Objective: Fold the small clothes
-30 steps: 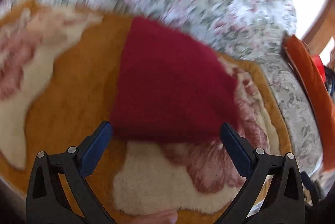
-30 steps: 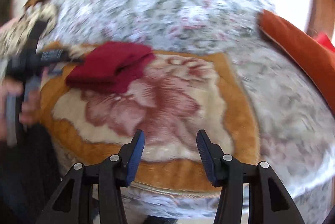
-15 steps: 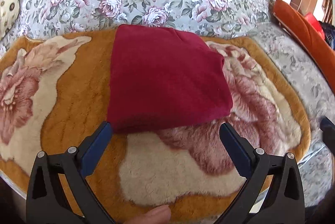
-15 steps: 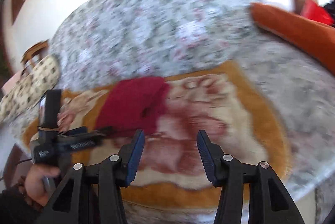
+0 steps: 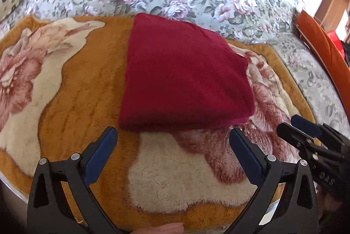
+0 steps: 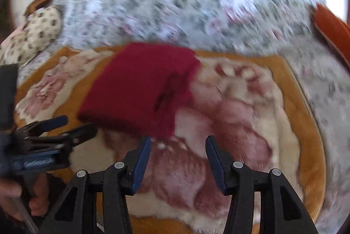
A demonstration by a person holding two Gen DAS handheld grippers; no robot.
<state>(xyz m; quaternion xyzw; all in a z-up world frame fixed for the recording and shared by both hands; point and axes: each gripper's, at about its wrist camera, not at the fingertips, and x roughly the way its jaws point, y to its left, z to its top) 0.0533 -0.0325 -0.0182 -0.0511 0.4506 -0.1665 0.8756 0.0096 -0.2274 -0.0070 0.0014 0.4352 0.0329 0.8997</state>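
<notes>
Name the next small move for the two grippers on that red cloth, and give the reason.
Probably ease the right gripper onto the dark red folded cloth's near right corner: its jaws are open and empty just short of it; the left gripper, also open, already faces the near edge.

Black grippers (image 5: 172, 142) (blue pads (image 5: 99, 154)); silver screws (image 5: 75, 156)

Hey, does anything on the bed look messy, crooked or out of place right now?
Nothing stands out. The folded red garment lies flat and compact on the plush flower blanket, edges fairly even, though the right wrist view is blurred.
</notes>
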